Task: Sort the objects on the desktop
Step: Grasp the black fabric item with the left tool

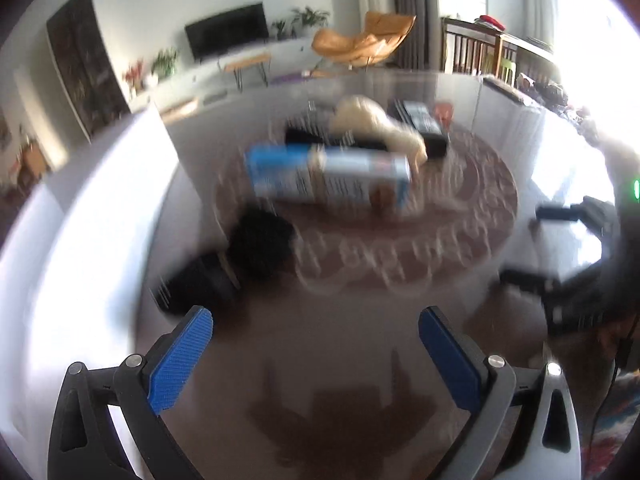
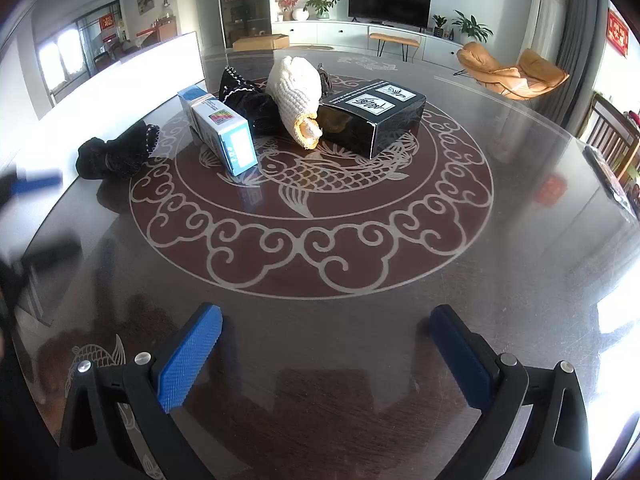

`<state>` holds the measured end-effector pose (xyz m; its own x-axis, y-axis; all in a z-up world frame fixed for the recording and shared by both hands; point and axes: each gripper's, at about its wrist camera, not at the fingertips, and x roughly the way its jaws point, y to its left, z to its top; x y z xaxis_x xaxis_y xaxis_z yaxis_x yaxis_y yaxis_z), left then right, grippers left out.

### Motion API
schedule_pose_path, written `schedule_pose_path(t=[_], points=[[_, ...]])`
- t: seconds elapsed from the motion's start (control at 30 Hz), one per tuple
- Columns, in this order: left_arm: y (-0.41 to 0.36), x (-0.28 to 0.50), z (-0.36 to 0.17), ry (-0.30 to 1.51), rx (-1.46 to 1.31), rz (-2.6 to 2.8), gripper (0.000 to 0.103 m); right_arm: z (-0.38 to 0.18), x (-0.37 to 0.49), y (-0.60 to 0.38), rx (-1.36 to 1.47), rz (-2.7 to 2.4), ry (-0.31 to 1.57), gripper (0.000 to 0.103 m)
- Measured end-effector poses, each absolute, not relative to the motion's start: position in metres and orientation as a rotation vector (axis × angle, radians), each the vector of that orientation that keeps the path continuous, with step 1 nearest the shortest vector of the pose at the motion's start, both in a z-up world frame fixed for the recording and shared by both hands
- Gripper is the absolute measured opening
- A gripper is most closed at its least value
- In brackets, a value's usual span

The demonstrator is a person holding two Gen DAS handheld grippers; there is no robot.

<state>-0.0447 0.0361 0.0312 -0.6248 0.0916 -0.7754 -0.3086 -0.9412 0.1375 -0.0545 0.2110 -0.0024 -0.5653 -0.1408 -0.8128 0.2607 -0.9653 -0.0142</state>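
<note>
Blue box (image 2: pixel 218 130) beside black glove (image 2: pixel 116 154), white glove (image 2: pixel 296 94), black box (image 2: pixel 374 114).

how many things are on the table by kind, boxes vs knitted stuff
Boxes: 2 (blue and white box, black box)
Knitted items: 3 (cream knitted glove, black knitted item between the blue box and the glove, black knitted item off to the left)
Total: 5
</note>
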Motion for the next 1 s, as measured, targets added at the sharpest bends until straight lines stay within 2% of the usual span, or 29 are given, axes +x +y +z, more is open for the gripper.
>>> schedule_pose_path(t=[0.13, 0.27, 0.4, 0.43, 0.47, 0.5, 0.57, 0.77, 1.0], points=[[0.03, -0.092, 0.043, 0.419, -1.25, 2.631, 0.103, -0.003, -0.055, 0.212, 1.326, -2.587, 0.194, 0.103], [0.012, -0.139, 0.016, 0.337, -1.365, 2.613, 0.103, -0.002, -0.054, 0.212, 1.326, -2.587, 0.194, 0.103], [0.002, -0.144, -0.014, 0.362, -1.432, 2.6, 0.103, -0.002, -0.054, 0.211, 1.326, -2.587, 0.194, 0.103], [-0.003, -0.14, -0.013, 0.308, -1.398, 2.604, 0.097, -0.002, -0.054, 0.211, 1.326, -2.587, 0.194, 0.103], [-0.007, -0.135, -0.013, 0.223, -1.375, 2.582, 0.075, -0.002, -0.054, 0.211, 1.326, -2.587, 0.194, 0.103], [-0.01, -0.132, -0.015, 0.175, -1.368, 2.568, 0.067, -0.002, -0.054, 0.211, 1.326, -2.587, 0.194, 0.103], [-0.014, -0.118, -0.014, 0.141, -1.329, 2.597, 0.056, -0.002, -0.054, 0.211, 1.326, -2.587, 0.194, 0.103], [-0.027, -0.073, -0.021, -0.006, -1.335, 2.745, 0.056, -0.002, -0.054, 0.211, 1.326, -2.587, 0.194, 0.103], [-0.022, -0.066, -0.024, 0.05, -1.346, 2.776, 0.057, -0.002, -0.048, 0.204, 1.326, -2.589, 0.197, 0.103]])
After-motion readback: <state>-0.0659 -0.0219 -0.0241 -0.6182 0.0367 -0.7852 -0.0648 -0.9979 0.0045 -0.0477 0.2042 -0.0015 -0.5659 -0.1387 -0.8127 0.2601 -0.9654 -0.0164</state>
